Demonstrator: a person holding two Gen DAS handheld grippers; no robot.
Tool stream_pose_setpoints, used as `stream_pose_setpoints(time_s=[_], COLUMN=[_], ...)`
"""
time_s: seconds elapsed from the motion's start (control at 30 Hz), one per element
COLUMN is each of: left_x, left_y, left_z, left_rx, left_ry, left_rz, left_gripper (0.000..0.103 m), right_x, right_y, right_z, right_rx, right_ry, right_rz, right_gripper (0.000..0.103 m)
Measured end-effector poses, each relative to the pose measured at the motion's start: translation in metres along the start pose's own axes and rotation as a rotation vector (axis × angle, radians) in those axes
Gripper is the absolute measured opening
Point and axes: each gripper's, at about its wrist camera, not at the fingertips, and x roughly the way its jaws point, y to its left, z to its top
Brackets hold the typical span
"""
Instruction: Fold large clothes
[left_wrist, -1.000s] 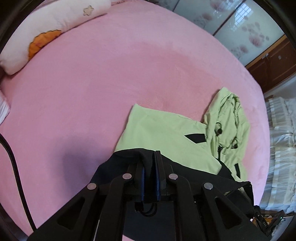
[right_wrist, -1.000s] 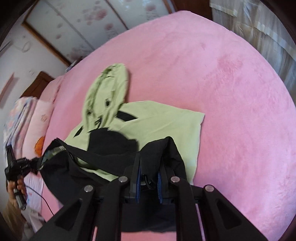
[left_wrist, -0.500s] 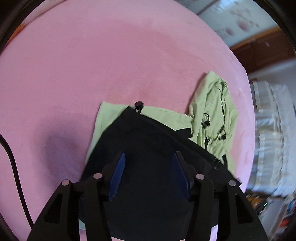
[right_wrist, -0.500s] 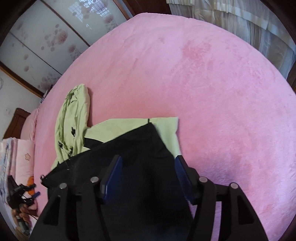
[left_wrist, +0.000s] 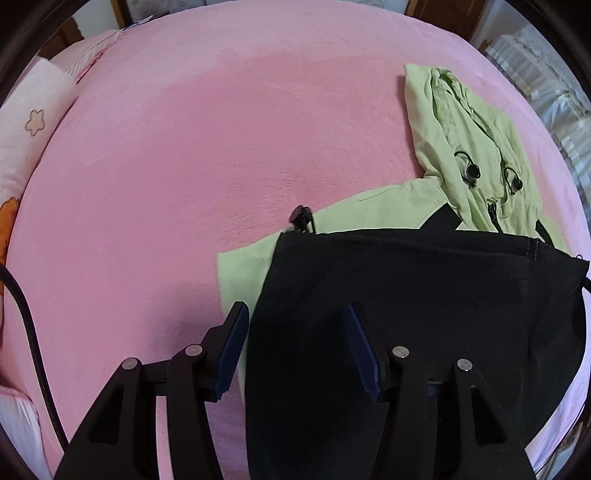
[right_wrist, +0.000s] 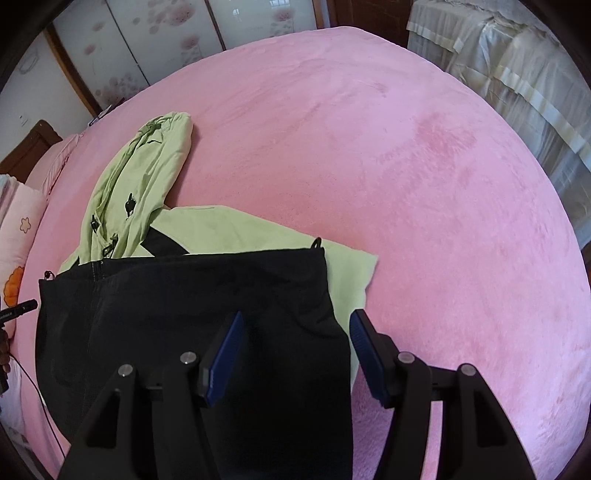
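The jacket (left_wrist: 424, 295) lies on the pink bed (left_wrist: 221, 129), its black lower half folded up over the green body, the green hood (left_wrist: 461, 147) stretched out beyond the fold and a black toggle (left_wrist: 301, 218) at the fold's corner. A pillow (left_wrist: 33, 122) lies at the bed's edge and a black cable (left_wrist: 29, 332) runs beside the left tool (left_wrist: 295, 347). A second ago both tools pinched the black hem; now the left tool and right tool (right_wrist: 295, 354) are spread wide, holding nothing, above the flat cloth.
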Motion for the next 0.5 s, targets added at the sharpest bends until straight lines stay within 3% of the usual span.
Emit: stream_pose_setpoints(time_s=[0.33, 0.37, 0.4, 0.43, 0.5], left_x=[0.035, 0.036, 0.038, 0.040, 0.041], left_y=[-0.023, -0.022, -0.021, -0.018, -0.013], left_z=[0.018, 0.018, 0.019, 0.019, 0.018], left_rx=[0.092, 0.077, 0.066, 0.046, -0.004], left_ry=[0.011, -0.006, -0.008, -0.009, -0.025], left_rz=[0.034, 0.045, 0.068, 0.093, 0.093], left_gripper=[0.052, 0.043, 0.020, 0.010, 0.007], right_x=[0.026, 0.029, 0.032, 0.034, 0.038], right_y=[-0.009, -0.009, -0.008, -0.006, -0.003], right_z=[0.010, 0.011, 0.011, 0.012, 0.012], right_rx=[0.020, 0.019, 0.014, 0.009, 0.007], right_ry=[0.008, 0.011, 0.010, 0.006, 0.004], right_rz=[0.047, 0.048, 0.051, 0.053, 0.049], right_gripper=[0.060, 0.060, 0.060, 0.060, 0.056])
